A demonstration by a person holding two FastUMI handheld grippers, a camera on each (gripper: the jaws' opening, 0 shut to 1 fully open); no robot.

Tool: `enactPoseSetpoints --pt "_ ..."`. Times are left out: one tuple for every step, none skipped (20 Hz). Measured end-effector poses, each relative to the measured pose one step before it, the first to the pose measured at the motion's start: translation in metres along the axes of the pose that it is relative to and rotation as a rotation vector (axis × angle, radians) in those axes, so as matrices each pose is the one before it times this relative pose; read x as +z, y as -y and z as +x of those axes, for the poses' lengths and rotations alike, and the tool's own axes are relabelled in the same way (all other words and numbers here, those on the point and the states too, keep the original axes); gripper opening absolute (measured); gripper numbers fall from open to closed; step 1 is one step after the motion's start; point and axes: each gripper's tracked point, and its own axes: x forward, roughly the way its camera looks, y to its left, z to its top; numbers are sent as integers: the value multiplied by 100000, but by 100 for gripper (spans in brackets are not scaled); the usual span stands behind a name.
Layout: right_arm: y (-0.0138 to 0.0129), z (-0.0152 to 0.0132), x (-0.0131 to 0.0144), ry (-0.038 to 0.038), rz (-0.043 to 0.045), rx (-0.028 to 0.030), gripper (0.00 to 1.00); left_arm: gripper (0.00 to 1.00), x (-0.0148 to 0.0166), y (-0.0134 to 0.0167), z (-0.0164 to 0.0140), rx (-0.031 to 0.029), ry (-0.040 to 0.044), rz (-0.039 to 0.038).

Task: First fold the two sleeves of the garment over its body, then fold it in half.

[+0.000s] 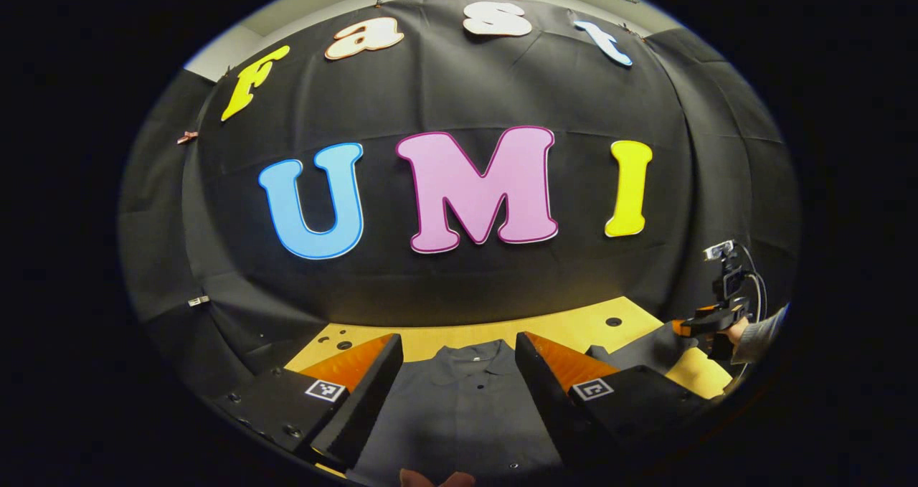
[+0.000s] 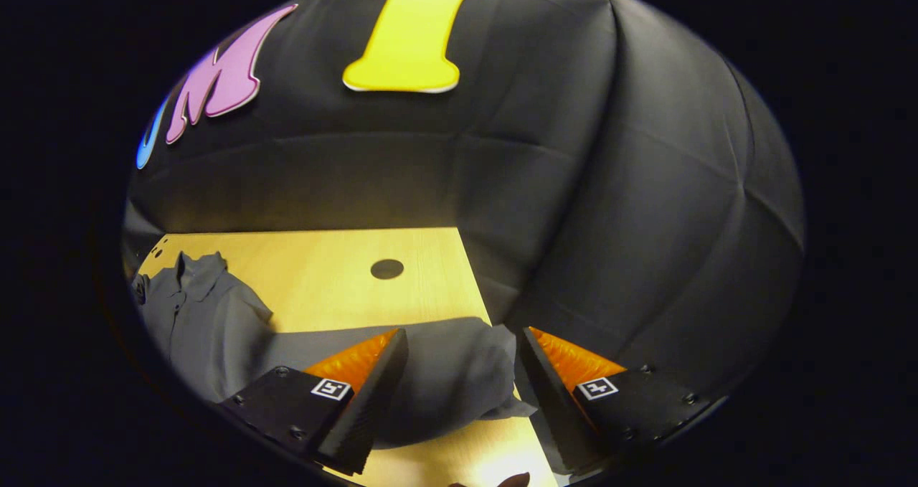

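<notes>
Shirt [image 1: 459, 408] lies flat on table [image 1: 574, 329], bottom centre. Left gripper [image 1: 459, 379] gapes wide above it, holding nothing; right gripper [image 2: 462, 379] likewise, over sleeve [image 2: 445, 372].

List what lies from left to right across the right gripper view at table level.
Collar of the dark grey button-up shirt → round dark hole in the yellow wooden table → the shirt's grey sleeve end between the open right gripper's fingers → black cloth wall.
</notes>
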Motion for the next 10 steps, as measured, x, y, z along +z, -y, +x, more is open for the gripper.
enactPoseSetpoints --pt "327 600 -950 -1922 826 -562 98 99 -367 200 13 -138 -1018 1167" --pt "289 553 -808 -1827 357 -462 98 98 -310 258 26 -12 -1069 934" --pt "-19 704 -741 -1537 294 -177 98 98 -210 177 134 89 -910 388" --pt "45 521 -653 -1824 281 41 98 97 -342 105 36 -33 -910 33" --pt "-37 553 -659 -1582 182 268 98 97 -194 59 71 190 -1009 95" --pt "-123 387 -603 -1592 144 466 98 98 -293 -5 -44 108 -877 261" --pt "-55 461 -665 -1610 309 412 98 98 -64 -75 -27 411 -723 619" --pt "-53 269 -452 -1296 233 224 98 97 -96 -195 -26 395 -108 630" --pt "68 64 -378 -922 242 -41 98 97 107 -144 74 593 -210 521" --pt "0 298 -148 -499 265 20 98 97 -220 -127 -6 411 -277 145"
